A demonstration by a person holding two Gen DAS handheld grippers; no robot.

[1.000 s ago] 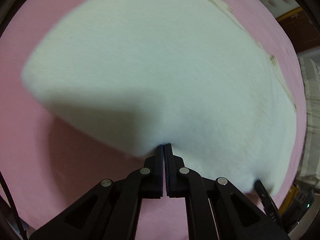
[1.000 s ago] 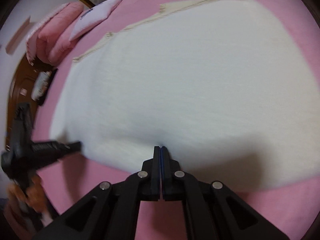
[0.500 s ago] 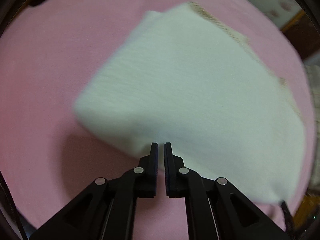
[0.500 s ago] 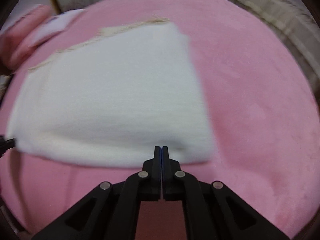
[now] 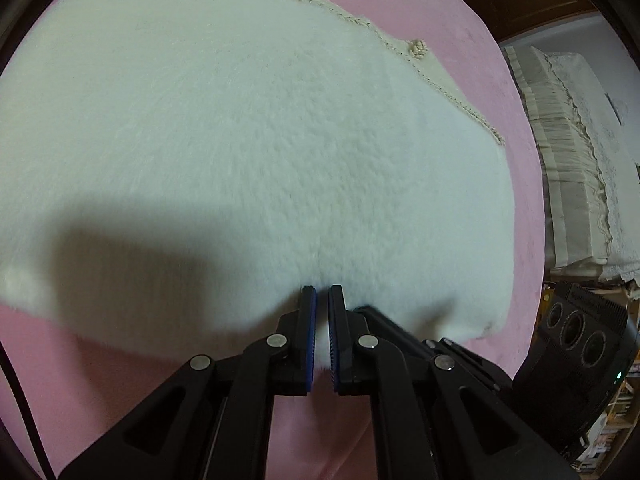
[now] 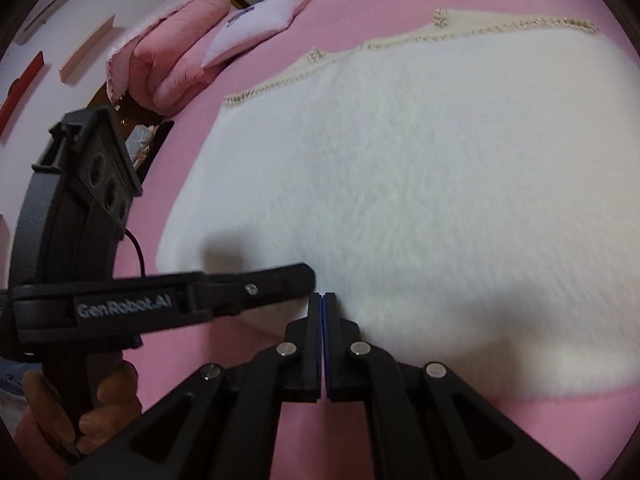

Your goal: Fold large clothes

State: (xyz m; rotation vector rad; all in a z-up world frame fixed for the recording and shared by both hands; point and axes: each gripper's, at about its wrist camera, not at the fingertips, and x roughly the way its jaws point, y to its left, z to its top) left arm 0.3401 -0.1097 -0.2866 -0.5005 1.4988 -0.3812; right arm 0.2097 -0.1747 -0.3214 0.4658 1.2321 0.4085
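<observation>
A fluffy white garment (image 5: 280, 140) with a braided beige trim (image 5: 360, 24) along its far edge lies spread on the pink bed (image 5: 120, 380). My left gripper (image 5: 322, 292) is shut on its near edge, and white pile shows between the blue pads. In the right wrist view the garment (image 6: 420, 160) fills the right side. My right gripper (image 6: 323, 296) is pressed shut on the same near edge. The left gripper (image 6: 308, 276) reaches in from the left and its tip almost touches the right one. A hand (image 6: 108, 396) holds its grip.
A folded pink quilt (image 6: 168, 60) and a lilac pillow (image 6: 260, 28) lie at the bed's far left. A second bed with a beige cover (image 5: 572, 168) stands beyond the right edge. Bare pink bedding surrounds the garment.
Both views swung away from the garment and back. The left gripper, out at the far left a second ago, now sits right beside the right one, and the garment looks closer.
</observation>
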